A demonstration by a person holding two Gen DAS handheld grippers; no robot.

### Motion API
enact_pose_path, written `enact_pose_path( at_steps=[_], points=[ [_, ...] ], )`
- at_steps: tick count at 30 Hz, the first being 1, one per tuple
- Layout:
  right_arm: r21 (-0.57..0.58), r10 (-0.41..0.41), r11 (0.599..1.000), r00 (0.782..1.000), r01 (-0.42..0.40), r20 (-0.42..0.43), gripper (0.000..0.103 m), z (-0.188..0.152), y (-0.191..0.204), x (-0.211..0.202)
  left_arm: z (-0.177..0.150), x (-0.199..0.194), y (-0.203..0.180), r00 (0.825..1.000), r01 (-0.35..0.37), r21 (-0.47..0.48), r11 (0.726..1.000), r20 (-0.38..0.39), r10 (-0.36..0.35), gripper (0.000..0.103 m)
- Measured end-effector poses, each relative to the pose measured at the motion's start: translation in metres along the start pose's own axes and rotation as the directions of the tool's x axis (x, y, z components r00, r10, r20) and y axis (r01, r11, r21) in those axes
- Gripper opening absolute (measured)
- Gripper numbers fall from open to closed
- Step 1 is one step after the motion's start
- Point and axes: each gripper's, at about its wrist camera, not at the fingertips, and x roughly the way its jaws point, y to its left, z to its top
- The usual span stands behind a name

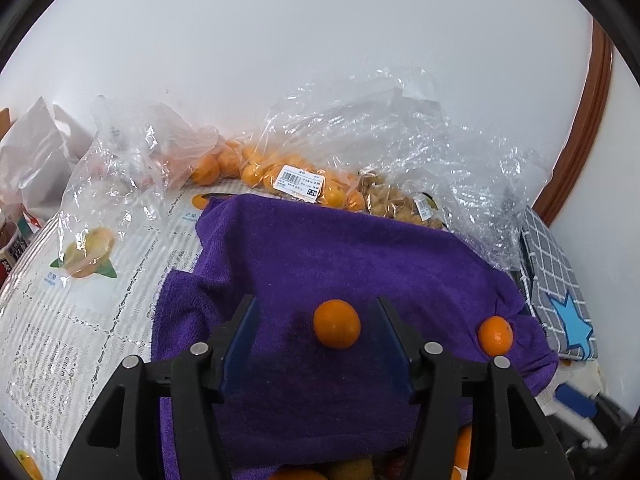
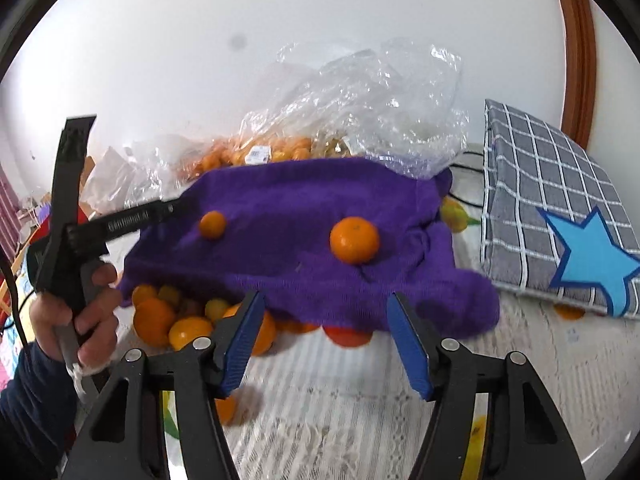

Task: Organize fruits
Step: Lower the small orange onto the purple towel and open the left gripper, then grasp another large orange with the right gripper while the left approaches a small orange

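Observation:
A purple towel point(image 1: 328, 256) lies over a pile of fruit; it also shows in the right wrist view point(image 2: 304, 216). Two small oranges sit on it: one point(image 1: 337, 324) between my open left gripper's point(image 1: 318, 316) fingers, untouched, and another point(image 1: 495, 336) near the towel's right edge. In the right wrist view they appear as a small orange point(image 2: 213, 224) and a larger one point(image 2: 354, 240). Several oranges point(image 2: 168, 320) poke out from under the towel's front edge. My right gripper point(image 2: 326, 316) is open and empty, in front of the towel. The left gripper point(image 2: 160, 212) reaches over the towel from the left.
Clear plastic bags point(image 1: 360, 132) with bagged oranges point(image 1: 256, 168) lie behind the towel against the white wall. A grey checked cloth with a blue star point(image 2: 560, 216) lies at the right. A patterned tablecloth point(image 2: 340, 400) covers the table. A loose orange point(image 2: 226, 408) lies near my right gripper.

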Motion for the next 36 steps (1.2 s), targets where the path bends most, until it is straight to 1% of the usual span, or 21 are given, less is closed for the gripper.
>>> enact_pose_path(
  at_steps=[5,8,12,14,17,19,21,22,23,24,26,29,31,32,33,35,36],
  points=[
    [-0.022,0.054,0.998,0.998,-0.055,-0.037,0.057,-0.006,0.008,0.007,0.003,-0.009,0.009,1.000,0.022,-0.046,0.999,0.013,-0.021,0.060],
    [-0.007,0.140,0.990,0.987,-0.141,-0.074,0.055,-0.007,0.012,0.014,0.003,-0.020,0.016,0.999,0.043,-0.076,0.996,0.023,-0.041,0.060],
    [-0.038,0.170,0.984,0.978,-0.176,-0.124,0.055,-0.011,0.024,0.025,-0.004,-0.040,0.029,0.997,0.061,-0.099,0.993,0.046,-0.057,0.061],
    [-0.055,0.170,0.982,0.973,-0.180,-0.158,0.055,-0.012,0.031,0.032,-0.013,-0.052,0.036,0.997,0.061,-0.103,0.993,0.056,-0.055,0.061],
    [-0.072,0.147,0.984,0.972,-0.162,-0.186,0.055,-0.011,0.038,0.044,-0.026,-0.066,0.048,0.997,0.060,-0.111,0.992,0.056,-0.054,0.062],
    [-0.064,0.118,0.989,0.974,-0.133,-0.194,0.055,-0.008,0.039,0.051,-0.034,-0.072,0.054,0.997,0.061,-0.116,0.991,0.047,-0.056,0.062],
    [-0.058,0.114,0.990,0.970,-0.129,-0.214,0.049,-0.006,0.040,0.059,-0.041,-0.076,0.057,0.997,0.079,-0.114,0.990,0.036,-0.075,0.062],
    [-0.064,0.111,0.990,0.971,-0.127,-0.209,0.045,-0.006,0.040,0.059,-0.044,-0.078,0.057,0.995,0.093,-0.108,0.990,0.032,-0.090,0.062],
    [-0.067,0.127,0.987,0.969,-0.144,-0.210,0.040,-0.007,0.041,0.060,-0.047,-0.079,0.056,0.995,0.101,-0.098,0.990,0.027,-0.099,0.062],
    [-0.072,0.133,0.986,0.968,-0.151,-0.212,0.040,-0.008,0.042,0.059,-0.049,-0.079,0.054,0.994,0.109,-0.087,0.990,0.021,-0.108,0.062],
    [-0.079,0.125,0.986,0.971,-0.144,-0.204,0.040,-0.009,0.041,0.054,-0.052,-0.079,0.049,0.988,0.151,-0.065,0.986,0.005,-0.151,0.061],
    [-0.064,0.110,0.990,0.979,-0.122,-0.169,0.040,-0.010,0.030,0.040,-0.057,-0.079,0.042,0.979,0.202,-0.035,0.979,-0.010,-0.202,0.060],
    [-0.070,0.043,0.996,0.992,-0.052,-0.118,0.040,-0.013,0.022,0.025,-0.060,-0.079,0.037,0.975,0.220,-0.014,0.975,-0.019,-0.220,0.058],
    [-0.077,-0.001,0.997,0.996,-0.006,-0.089,0.040,-0.014,0.017,0.018,-0.062,-0.079,0.035,0.974,0.225,-0.004,0.974,-0.023,-0.225,0.057],
    [-0.078,-0.023,0.997,0.997,0.017,-0.072,0.040,-0.016,0.014,0.012,-0.063,-0.078,0.032,0.973,0.230,0.009,0.973,-0.031,-0.230,0.057],
    [-0.063,-0.040,0.997,0.998,0.037,-0.051,0.040,-0.020,0.005,0.003,-0.065,-0.074,0.028,0.971,0.234,0.022,0.972,-0.052,-0.232,0.054],
    [-0.042,-0.028,0.999,0.998,0.026,-0.056,0.040,-0.024,0.000,0.002,-0.066,-0.071,0.026,0.972,0.228,0.023,0.973,-0.069,-0.226,0.051]
  ],
)
